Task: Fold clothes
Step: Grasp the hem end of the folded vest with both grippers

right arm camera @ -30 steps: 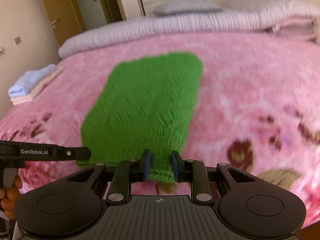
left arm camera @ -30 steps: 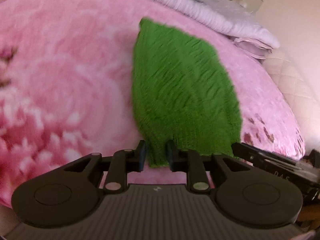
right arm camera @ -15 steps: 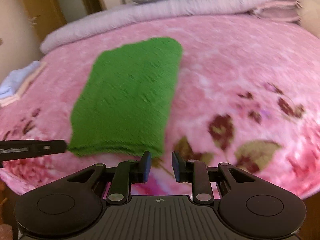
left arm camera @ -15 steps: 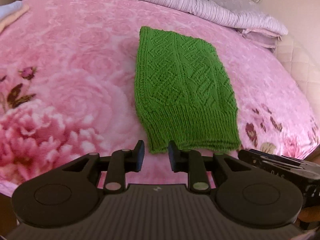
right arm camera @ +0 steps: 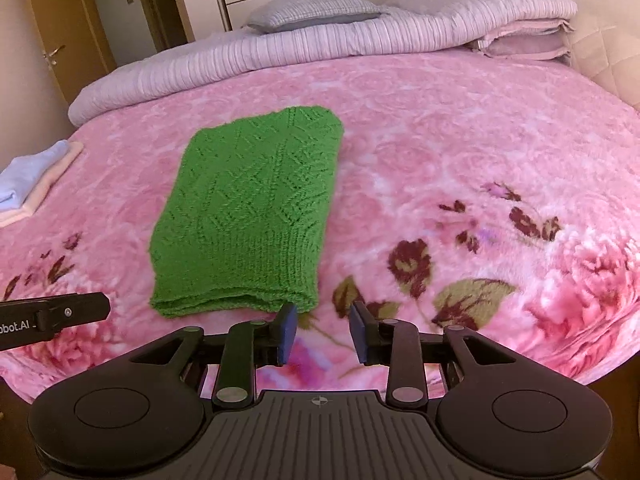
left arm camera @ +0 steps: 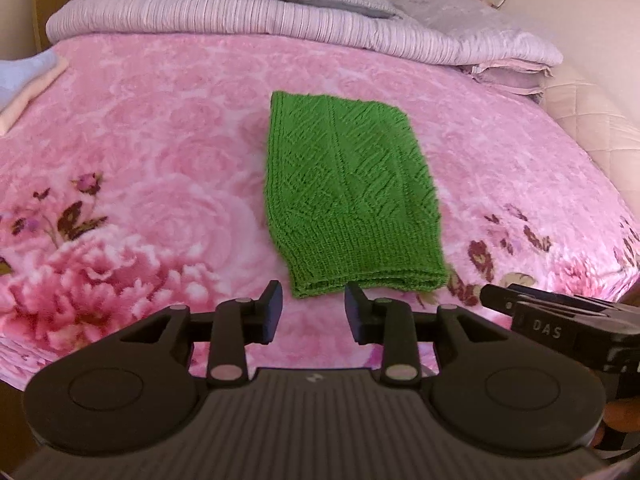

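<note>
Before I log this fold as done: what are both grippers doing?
Left gripper: jaws have just opened, nothing between them.
Right gripper: same, clear of the green knit.

A second ago each gripper's pads pinched the near ribbed hem of the folded green knitted sweater (left arm camera: 352, 196) on the pink floral plush blanket (left arm camera: 152, 168). Now the left gripper (left arm camera: 313, 312) has let go and its jaws have just been opening, with nothing between them; it sits back from the sweater's near left corner. The right gripper (right arm camera: 323, 332) has likewise released the near right corner, its jaws have just been opening on bare blanket, and it is withdrawn just beside the hem. The sweater's hem now lies flat on the blanket, free of both.
</note>
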